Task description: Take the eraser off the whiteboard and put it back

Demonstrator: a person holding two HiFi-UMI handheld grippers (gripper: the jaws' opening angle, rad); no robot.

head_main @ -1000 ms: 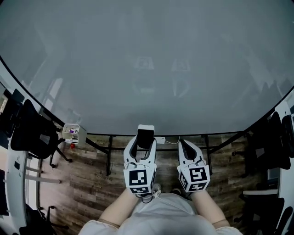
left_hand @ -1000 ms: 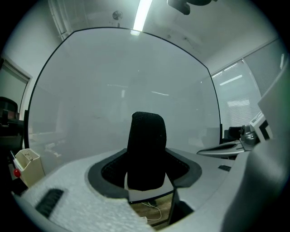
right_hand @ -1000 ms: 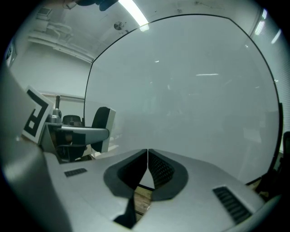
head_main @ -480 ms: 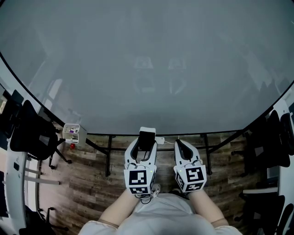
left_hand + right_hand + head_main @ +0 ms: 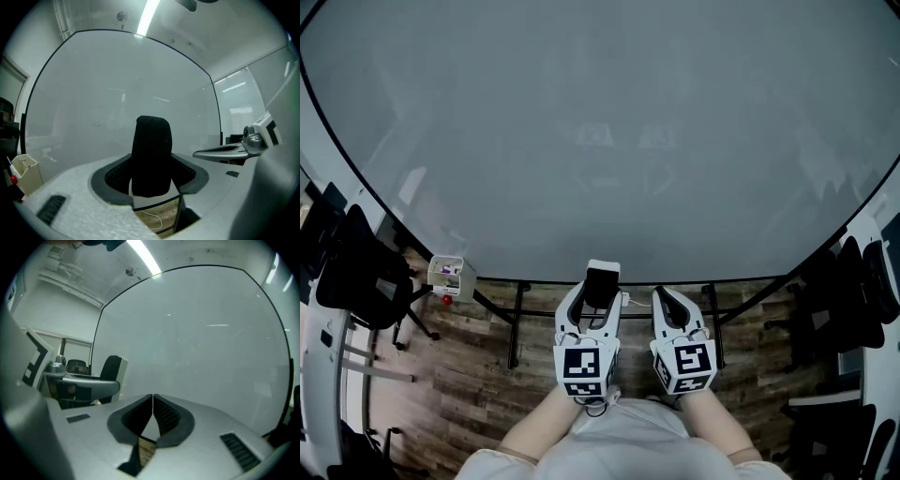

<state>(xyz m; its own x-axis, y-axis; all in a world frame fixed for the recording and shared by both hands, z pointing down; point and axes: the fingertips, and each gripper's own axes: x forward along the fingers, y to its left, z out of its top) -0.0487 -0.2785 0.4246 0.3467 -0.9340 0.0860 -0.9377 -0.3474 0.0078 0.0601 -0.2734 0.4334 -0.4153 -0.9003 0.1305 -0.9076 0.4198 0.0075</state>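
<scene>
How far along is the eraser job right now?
Done, it seems: the eraser is off the whiteboard, clamped between the jaws of the left hand-held gripper. In hand: it is held up in front of the board's lower edge; whether it touches the board I cannot tell. The right hand-held gripper is closed and empty. Left: putting the eraser back on the board and letting go.
</scene>
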